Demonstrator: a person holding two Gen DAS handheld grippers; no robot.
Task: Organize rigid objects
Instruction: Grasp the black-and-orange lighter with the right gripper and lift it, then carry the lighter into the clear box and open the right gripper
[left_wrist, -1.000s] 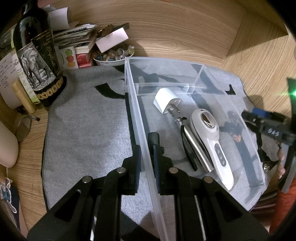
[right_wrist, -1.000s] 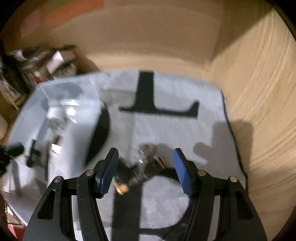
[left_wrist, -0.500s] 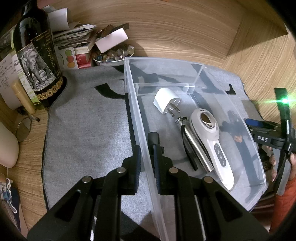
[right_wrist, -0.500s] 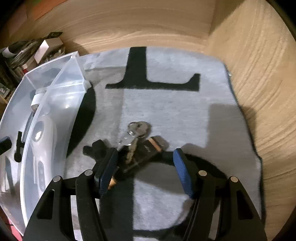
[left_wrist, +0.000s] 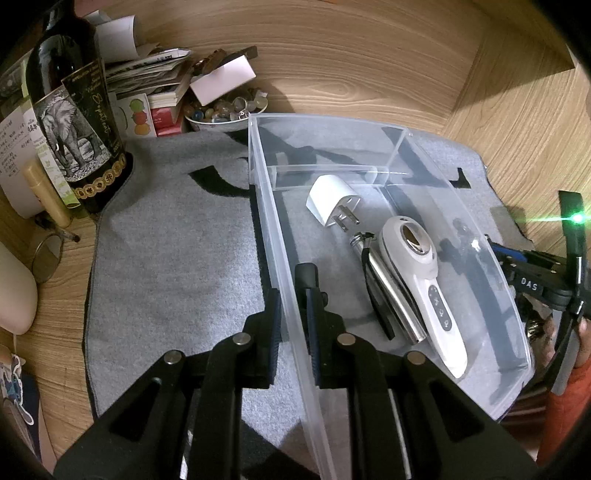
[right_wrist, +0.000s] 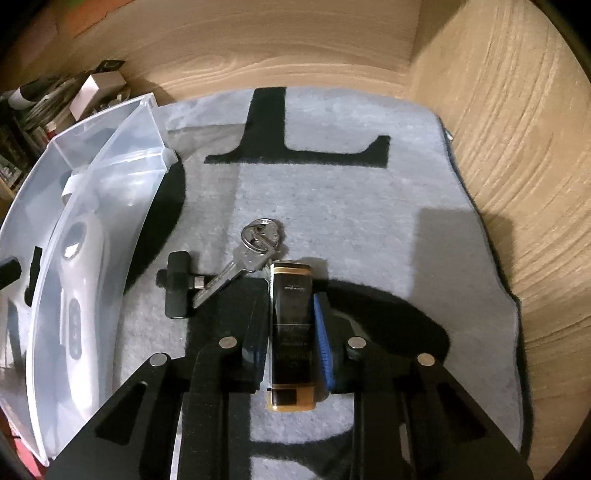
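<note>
The left tool (left_wrist: 293, 314) is pinching the near wall of the clear plastic bin (left_wrist: 480, 243) on the grey felt mat (left_wrist: 166, 258) covering the wooden counter (left_wrist: 369, 66), steadying it. Inside are lying a white plug adapter (left_wrist: 332, 197), a silver metal cylinder (left_wrist: 391, 295) and a white handheld device (left_wrist: 424, 284), apparently already sorted. The right tool (right_wrist: 291, 314) is clamping a black-and-gold rectangular lighter (right_wrist: 291, 332) resting on the mat just beside the bin, and seems about to lift it. A silver key on a ring (right_wrist: 243, 262) and a small black connector (right_wrist: 177, 284) are waiting outside.
</note>
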